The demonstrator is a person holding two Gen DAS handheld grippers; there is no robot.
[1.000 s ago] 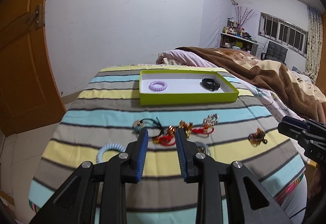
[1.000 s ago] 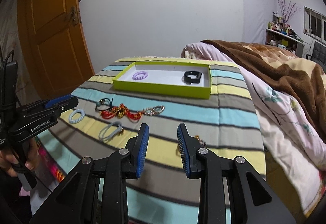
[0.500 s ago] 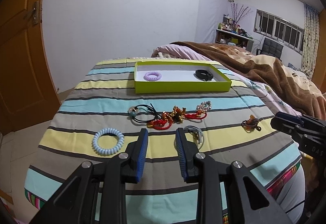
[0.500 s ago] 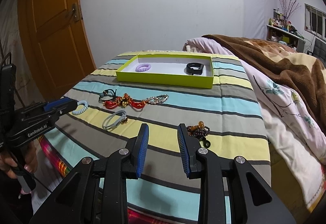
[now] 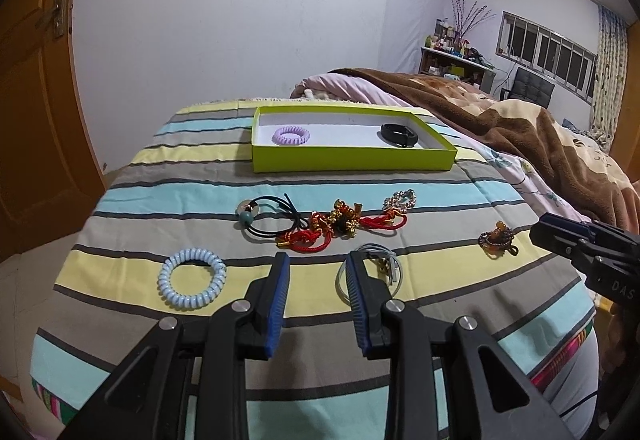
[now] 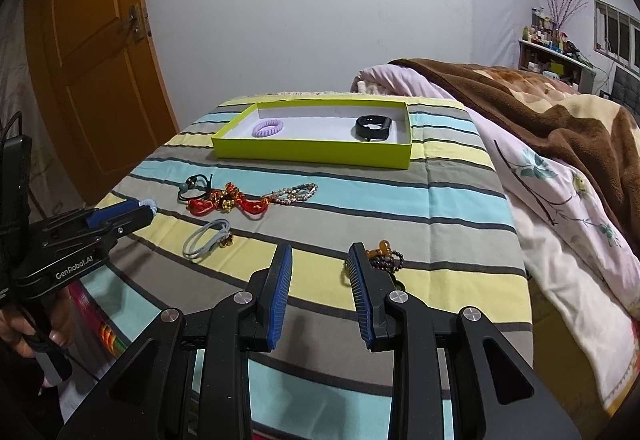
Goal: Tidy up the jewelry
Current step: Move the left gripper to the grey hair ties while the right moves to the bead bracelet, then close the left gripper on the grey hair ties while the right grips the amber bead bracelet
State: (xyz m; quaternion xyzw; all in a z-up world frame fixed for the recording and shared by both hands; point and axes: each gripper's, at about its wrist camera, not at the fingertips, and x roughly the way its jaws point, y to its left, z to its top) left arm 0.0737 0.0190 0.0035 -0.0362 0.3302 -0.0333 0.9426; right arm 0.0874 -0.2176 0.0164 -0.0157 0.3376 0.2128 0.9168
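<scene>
A lime-green box (image 5: 352, 160) (image 6: 312, 152) at the far end of the striped cloth holds a purple coil tie (image 5: 291, 135) (image 6: 269, 128) and a black band (image 5: 399, 134) (image 6: 373, 127). Loose on the cloth lie a light-blue coil tie (image 5: 191, 277), a black hair tie with beads (image 5: 264, 218), a red-and-gold knot bracelet (image 5: 340, 226) (image 6: 228, 202), a crystal bracelet (image 5: 400, 199) (image 6: 296, 194), a grey cord loop (image 5: 386, 260) (image 6: 206, 240) and a brown bead bracelet (image 5: 497, 239) (image 6: 382, 258). My left gripper (image 5: 316, 260) is open and empty above the near cloth. My right gripper (image 6: 318, 252) is open and empty beside the bead bracelet.
A bed with a brown blanket (image 5: 520, 128) lies to the right. An orange door (image 6: 92, 52) stands to the left. The cloth's front edge (image 5: 120, 360) drops off below the grippers.
Both grippers have pulled back and risen, so more of the cloth and the loose jewelry shows. Both stayed open and empty.
</scene>
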